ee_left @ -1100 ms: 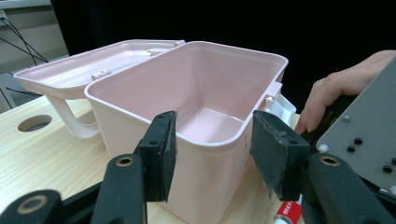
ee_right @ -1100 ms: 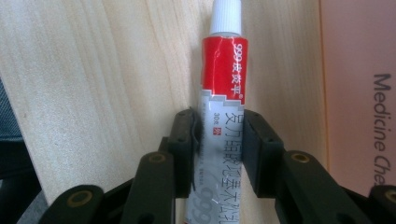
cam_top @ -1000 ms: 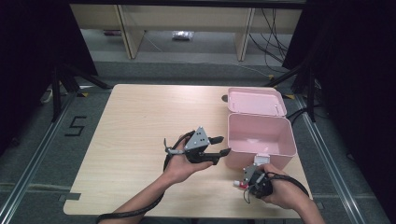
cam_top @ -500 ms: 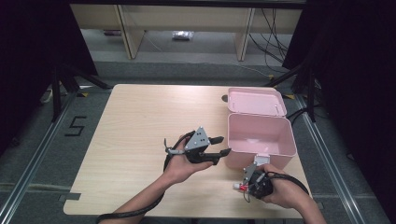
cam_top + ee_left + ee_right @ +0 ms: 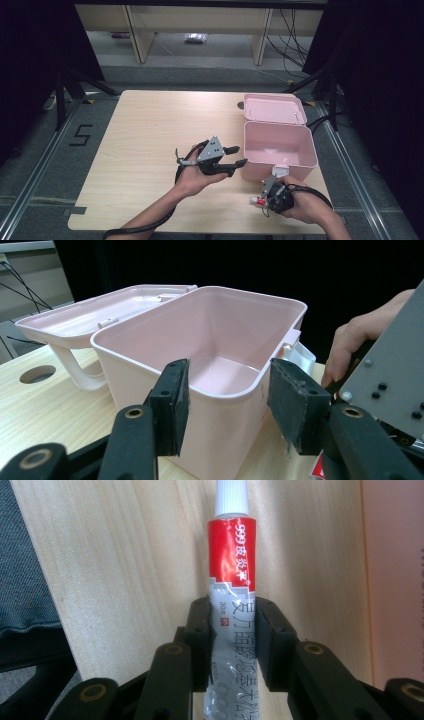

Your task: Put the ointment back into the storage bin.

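A red and silver tube [image 5: 231, 555] with a white cap lies along the wooden table, cap pointing away from the camera. My right gripper [image 5: 235, 615] is shut on its silver part, and its jaws closed in on the tube during the last second. From above, that gripper [image 5: 265, 198] sits near the table's front right edge, just in front of the pink box [image 5: 305, 160]. The tube [image 5: 257, 200] sticks out to the left. My left gripper [image 5: 241, 156] hovers open beside the box's left front corner, with nothing between its pads [image 5: 172, 400].
The pink box [image 5: 150, 322] is empty and its lid [image 5: 272, 108] lies folded back behind it. A white latch [image 5: 279, 172] hangs on its front wall. A round hole [image 5: 240, 105] is cut in the table [image 5: 145, 130] near the lid.
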Demonstrator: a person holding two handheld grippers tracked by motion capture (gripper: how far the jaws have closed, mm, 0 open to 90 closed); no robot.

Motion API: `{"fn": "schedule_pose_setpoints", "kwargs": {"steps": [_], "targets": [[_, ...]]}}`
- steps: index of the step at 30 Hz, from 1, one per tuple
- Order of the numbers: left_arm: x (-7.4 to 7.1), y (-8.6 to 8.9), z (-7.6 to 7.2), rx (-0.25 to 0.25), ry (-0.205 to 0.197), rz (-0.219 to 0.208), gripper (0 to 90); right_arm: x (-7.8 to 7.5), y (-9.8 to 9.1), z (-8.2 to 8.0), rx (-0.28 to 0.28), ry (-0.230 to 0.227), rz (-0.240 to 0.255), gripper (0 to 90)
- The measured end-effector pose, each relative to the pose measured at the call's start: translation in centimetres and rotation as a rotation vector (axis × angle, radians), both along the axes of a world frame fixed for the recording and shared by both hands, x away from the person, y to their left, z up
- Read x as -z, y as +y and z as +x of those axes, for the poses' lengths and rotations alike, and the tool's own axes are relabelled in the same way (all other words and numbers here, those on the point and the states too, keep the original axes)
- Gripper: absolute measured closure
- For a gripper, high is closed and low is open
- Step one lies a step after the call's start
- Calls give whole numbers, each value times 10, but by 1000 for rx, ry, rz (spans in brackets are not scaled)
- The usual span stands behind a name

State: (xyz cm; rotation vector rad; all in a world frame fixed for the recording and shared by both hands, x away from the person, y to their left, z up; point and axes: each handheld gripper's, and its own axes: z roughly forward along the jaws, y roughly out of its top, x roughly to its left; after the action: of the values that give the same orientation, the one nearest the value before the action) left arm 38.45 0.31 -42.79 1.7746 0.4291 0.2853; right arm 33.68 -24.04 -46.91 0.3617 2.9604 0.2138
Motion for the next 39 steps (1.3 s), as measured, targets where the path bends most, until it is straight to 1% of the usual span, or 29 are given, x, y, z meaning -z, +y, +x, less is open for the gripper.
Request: {"fn": "schedule_pose_setpoints", "kwargs": {"steps": [1,3,5,6,9,10,11,13,15,17,18,20,21,23,25,26,27,28,29,30,31,32,33,34,35,36,37,38,39], "targets": [[0,0,0,0,-1,2,504,-1,0,-2,19,3,-2,717],[-1,1,0,-3,0,2,504,-4,-1,-1,8,2,-2,716],[-1,1,-1,-3,-1,3,504,-7,-2,-3,27,10,-9,717],[-1,1,-1,-1,-3,6,504,-7,-2,-1,-9,5,7,717],[-1,1,-1,2,-7,8,504,-11,-2,-4,22,26,15,717],[-1,2,-1,2,-6,9,504,-12,-3,-3,17,22,16,717],[-1,1,-1,-2,-2,7,504,-15,-5,-1,-18,16,9,717],[-1,2,-1,0,-4,8,504,-17,-5,-3,7,24,-1,717],[-1,2,-1,-2,-3,7,504,-18,-5,-3,1,23,10,717],[-1,1,-1,-1,-3,-1,503,-22,-7,0,-42,20,12,717],[-1,1,-2,-1,-3,3,503,-22,-7,0,-42,20,12,717],[-1,2,-2,2,-6,2,503,-24,-8,-1,-19,22,14,717],[-1,2,-2,2,-5,2,503,-26,-8,1,-40,22,14,718],[-1,2,-2,3,-7,3,502,-27,-9,0,-18,19,21,718],[-1,2,-3,1,-6,2,503,-29,-10,1,-30,22,17,718],[-1,3,-3,3,-9,3,503,-31,-10,-2,7,17,7,718],[-1,3,-3,-1,-5,2,502,-31,-11,1,-39,19,15,718],[-1,3,-4,-1,-4,2,503,-33,-11,0,-20,21,14,718],[-1,3,-4,4,-8,4,503,-34,-12,0,-17,26,12,718],[-1,2,-4,7,-7,5,503,-35,-12,1,-39,26,14,718],[-1,2,-4,9,-7,4,504,-38,-14,0,-15,30,10,718],[-1,2,-5,9,-6,2,504,-38,-14,0,-15,30,10,718],[-1,2,-5,10,-7,3,504,-39,-14,2,-43,27,20,718],[-1,1,-5,12,-9,4,504,-41,-14,1,-17,40,20,718],[-1,1,-5,13,-11,5,504,-42,-15,1,-24,39,19,718],[-2,1,-6,15,-12,7,505,-44,-15,0,-1,41,15,718],[-2,2,-6,15,-12,10,506,-45,-15,0,-1,44,47,718],[-2,2,-6,18,-14,11,506,-45,-15,0,-1,44,47,718],[-2,2,-6,19,-15,12,507,-47,-16,2,-36,45,31,718]]}}
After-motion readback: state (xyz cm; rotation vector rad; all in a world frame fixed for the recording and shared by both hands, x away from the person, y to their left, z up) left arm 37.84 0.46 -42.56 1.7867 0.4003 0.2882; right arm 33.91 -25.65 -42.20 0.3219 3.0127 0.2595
